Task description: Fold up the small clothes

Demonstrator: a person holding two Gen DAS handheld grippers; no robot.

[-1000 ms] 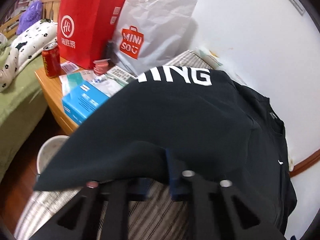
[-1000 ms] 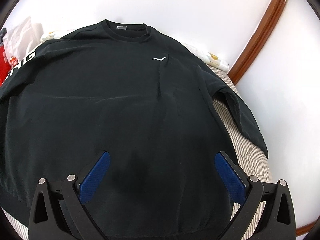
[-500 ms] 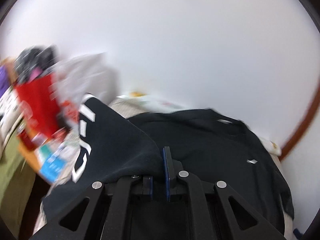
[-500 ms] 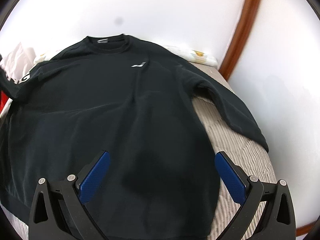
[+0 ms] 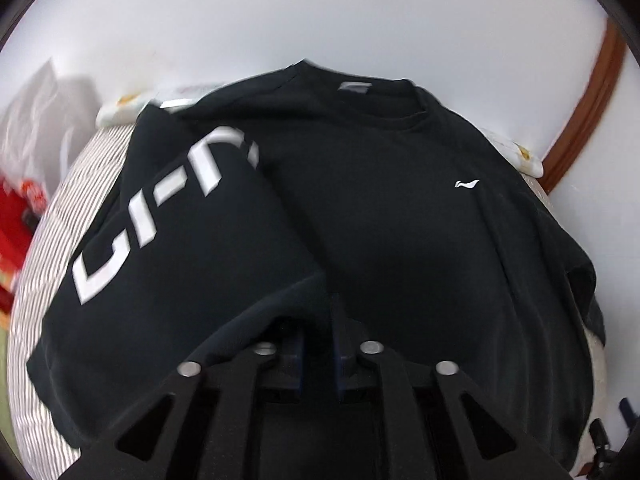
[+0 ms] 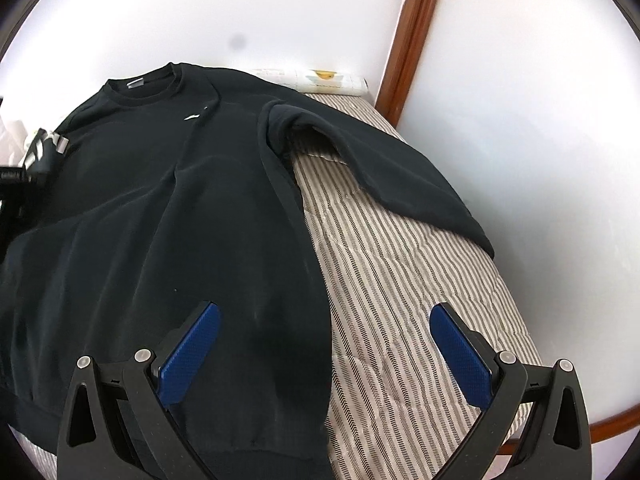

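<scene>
From the left wrist, a black long-sleeved sweatshirt (image 5: 400,208) is seen spread flat on a bed with a grey-and-white striped cover (image 5: 60,216). One sleeve with big white letters (image 5: 168,204) has been laid across the chest. The sleeve's end is caught between the jaws of the left gripper (image 5: 318,340), which are just opening. A red bag (image 5: 16,232) and a white plastic bag (image 5: 36,128) are seen at the left edge.

From the right wrist, the same black sweatshirt (image 6: 168,208) is seen on the striped bed cover (image 6: 400,264). The other sleeve (image 6: 392,176) is stretched out over the cover, towards the white wall. The right gripper (image 6: 324,354) is held above the sweatshirt's hem with its jaws wide apart, and nothing is gripped.
</scene>
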